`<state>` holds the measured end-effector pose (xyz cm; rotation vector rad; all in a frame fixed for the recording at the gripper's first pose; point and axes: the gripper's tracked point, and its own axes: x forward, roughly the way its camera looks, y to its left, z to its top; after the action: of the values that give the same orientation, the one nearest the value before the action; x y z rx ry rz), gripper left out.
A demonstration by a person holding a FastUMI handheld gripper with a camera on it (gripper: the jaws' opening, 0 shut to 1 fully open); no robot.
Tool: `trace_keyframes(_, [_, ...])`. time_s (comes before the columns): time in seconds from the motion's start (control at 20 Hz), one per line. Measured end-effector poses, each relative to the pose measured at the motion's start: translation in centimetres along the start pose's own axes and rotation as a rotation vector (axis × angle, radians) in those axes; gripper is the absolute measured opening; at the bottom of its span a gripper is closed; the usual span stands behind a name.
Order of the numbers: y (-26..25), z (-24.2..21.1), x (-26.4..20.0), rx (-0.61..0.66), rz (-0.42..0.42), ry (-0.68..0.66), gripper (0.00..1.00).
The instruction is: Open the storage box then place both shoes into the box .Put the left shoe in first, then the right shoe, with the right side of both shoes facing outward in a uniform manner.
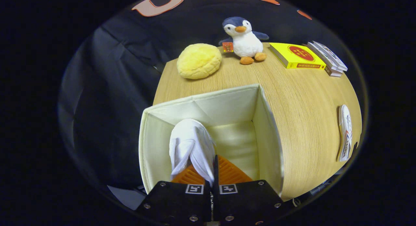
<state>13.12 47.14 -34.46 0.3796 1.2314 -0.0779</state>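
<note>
I have the gripper (pixel 213 174) clamped on a white shoe (pixel 191 148), hanging inside the open box (pixel 269 128) at lower centre. The second shoe (pixel 345 133) lies on the table (pixel 302 99) at far right, not yet packed.

The camera sits on the claw (pixel 213 174) and looks forward and down along its two fingers, from very near, into the open storage box (pixel 260 128). Beyond the box it faces across the tabletop (pixel 302 99) toward the booth's wall.
</note>
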Motion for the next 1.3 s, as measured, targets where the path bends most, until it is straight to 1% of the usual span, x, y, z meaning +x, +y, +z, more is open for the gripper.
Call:
trace_keyframes(0.1, [0.3, -1.5, 1.0, 0.039, -0.006, 0.048, 0.04])
trace_keyframes(0.2, [0.9, -2.8, 1.6, 0.073, 0.015, 0.088, 0.04])
trace_keyframes(0.3, [1.7, -3.3, 2.0, 0.085, 0.061, 0.103, 0.09])
trace_keyframes(0.4, [2.3, -3.9, 1.6, 0.059, 0.104, 0.139, 0.19])
trace_keyframes(0.45, [2.3, -3.5, 1.2, 0.045, 0.118, 0.119, 0.26])
trace_keyframes(0.6, [3.2, -2.4, -1.2, 0.025, 0.218, 0.081, 0.31])
trace_keyframes(0.65, [3.2, -2.2, -2.1, 0.008, 0.242, 0.073, 0.36])
trace_keyframes(0.8, [2.7, -0.8, -5.0, -0.016, 0.311, 0.02, 0.45])
trace_keyframes(0.9, [1.5, 0.7, -7.2, -0.046, 0.342, -0.032, 0.52])
trace_keyframes(0.95, [0.9, 1.3, -8.3, -0.058, 0.356, -0.059, 0.58])
trace_keyframes(1.0, [0.1, 1.9, -9.3, -0.069, 0.368, -0.086, 0.61])
trace_keyframes(1.15, [-2.6, 3.8, -12.3, -0.104, 0.413, -0.169, 0.75])
trace_keyframes(1.2, [-4.0, 4.5, -12.8, -0.115, 0.419, -0.2, 0.77])
trace_keyframes(1.25, [-5.9, 4.9, -13.3, -0.125, 0.411, -0.222, 0.82])
trace_keyframes(1.3, [-7.7, 5.3, -13.8, -0.131, 0.399, -0.245, 0.86])
